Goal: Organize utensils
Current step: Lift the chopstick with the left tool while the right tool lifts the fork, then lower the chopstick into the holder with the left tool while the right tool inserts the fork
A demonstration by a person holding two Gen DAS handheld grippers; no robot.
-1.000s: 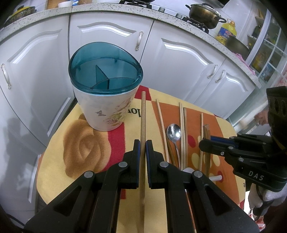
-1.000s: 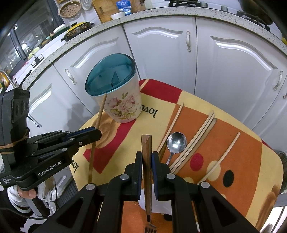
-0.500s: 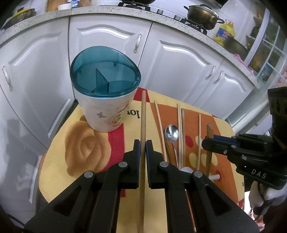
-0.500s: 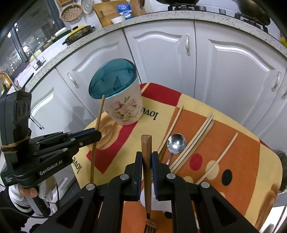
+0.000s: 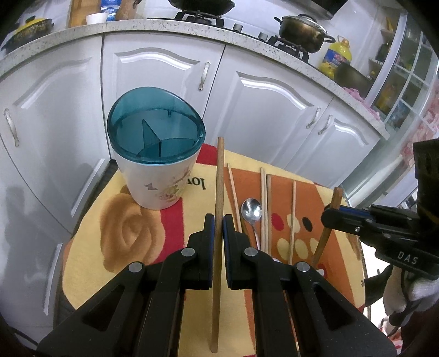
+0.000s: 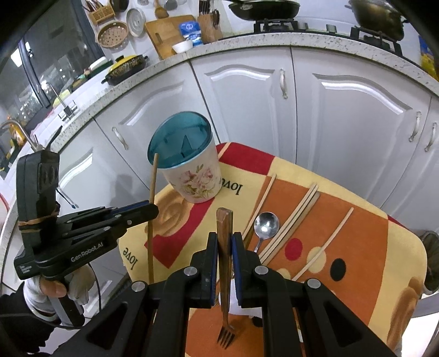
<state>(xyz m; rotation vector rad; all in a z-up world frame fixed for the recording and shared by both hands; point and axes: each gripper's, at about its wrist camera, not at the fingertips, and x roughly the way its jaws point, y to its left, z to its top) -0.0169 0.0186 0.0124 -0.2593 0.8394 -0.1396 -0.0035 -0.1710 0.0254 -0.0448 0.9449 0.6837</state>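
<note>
Two tools grip: left (image 5: 217, 222) brown chopstick (image 5: 219, 175), right (image 6: 224, 241) dark wood-handled fork (image 6: 225, 288).

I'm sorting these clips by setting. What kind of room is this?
A home kitchen, most likely: a gas hob with a lidded pot on a speckled counter, white cabinet doors below, and a tap at the left.

each camera sits just behind its own gripper, angled down at the table (image 5: 115, 219) from close above. both face the white cabinets (image 6: 343, 109) and share the teal-lidded holder (image 5: 156, 145), spoon (image 6: 266, 222) and loose chopsticks (image 5: 265, 208).
</note>
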